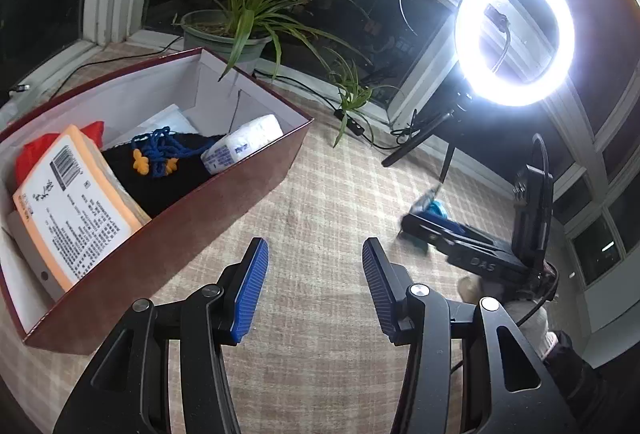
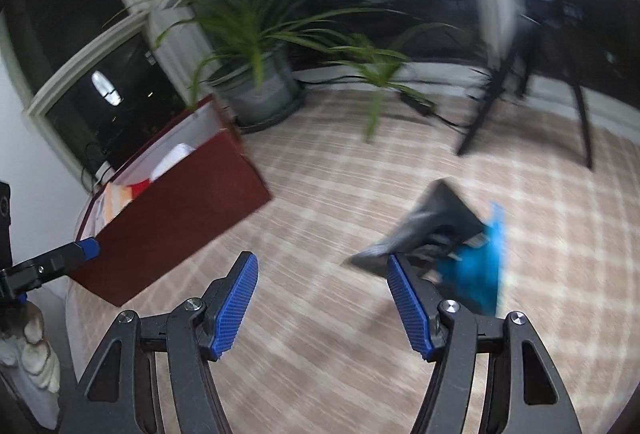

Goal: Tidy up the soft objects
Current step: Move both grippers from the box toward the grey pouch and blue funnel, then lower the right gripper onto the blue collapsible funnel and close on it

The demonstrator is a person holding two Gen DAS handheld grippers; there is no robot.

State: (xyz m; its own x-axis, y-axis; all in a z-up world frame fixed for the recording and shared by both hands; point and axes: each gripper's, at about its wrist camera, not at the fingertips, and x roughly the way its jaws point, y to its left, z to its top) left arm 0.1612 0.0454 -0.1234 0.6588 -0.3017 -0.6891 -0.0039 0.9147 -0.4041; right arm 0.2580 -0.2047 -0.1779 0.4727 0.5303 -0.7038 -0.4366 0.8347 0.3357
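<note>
A dark red box (image 1: 208, 201) with a white inside stands on the checked cloth at the left. It holds an orange-edged tissue pack (image 1: 72, 209), a red cloth (image 1: 36, 149), a black knitted item with blue cord (image 1: 168, 161) and a white tissue pack (image 1: 244, 143). My left gripper (image 1: 314, 258) is open and empty, just right of the box. My right gripper (image 2: 322, 270) is open and empty above the cloth. A grey and blue soft piece (image 2: 452, 238) lies by its right finger; it also shows in the left wrist view (image 1: 430, 203). The box shows blurred at the left (image 2: 180, 209).
A potted plant (image 1: 240, 29) stands behind the box by the window. A lit ring light (image 1: 514, 31) on a tripod stands at the right, with cables (image 1: 360, 121) along the sill. The right gripper body (image 1: 488, 246) is at the right of the left view.
</note>
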